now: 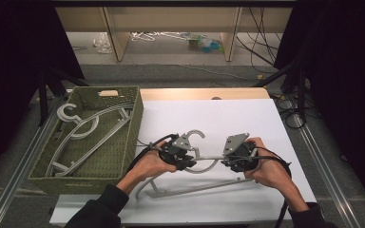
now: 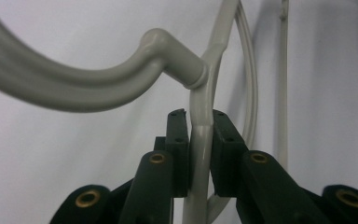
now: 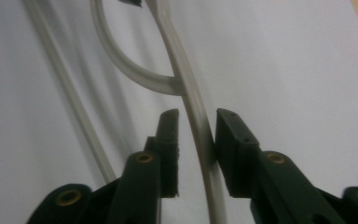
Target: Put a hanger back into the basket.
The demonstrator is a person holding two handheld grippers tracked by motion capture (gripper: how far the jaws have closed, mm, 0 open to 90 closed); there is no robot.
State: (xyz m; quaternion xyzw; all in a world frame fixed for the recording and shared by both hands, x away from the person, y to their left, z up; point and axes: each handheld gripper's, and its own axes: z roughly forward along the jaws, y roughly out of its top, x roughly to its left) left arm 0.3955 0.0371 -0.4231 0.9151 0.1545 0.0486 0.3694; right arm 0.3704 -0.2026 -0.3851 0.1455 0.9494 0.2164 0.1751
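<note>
A grey plastic hanger lies on the white table top in front of the person, its hook pointing away. My left gripper grips the hanger's shoulder just below the hook neck; in the left gripper view both pads press on the grey arm of the hanger. My right gripper straddles the same top arm further right. In the right gripper view the arm runs between the jaws, with a clear gap at the left pad, so this gripper is open.
A green woven basket stands at the left of the table and holds other grey hangers. Beyond the table's far edge are wooden shelf legs and cables on the floor. Metal rails run along both sides.
</note>
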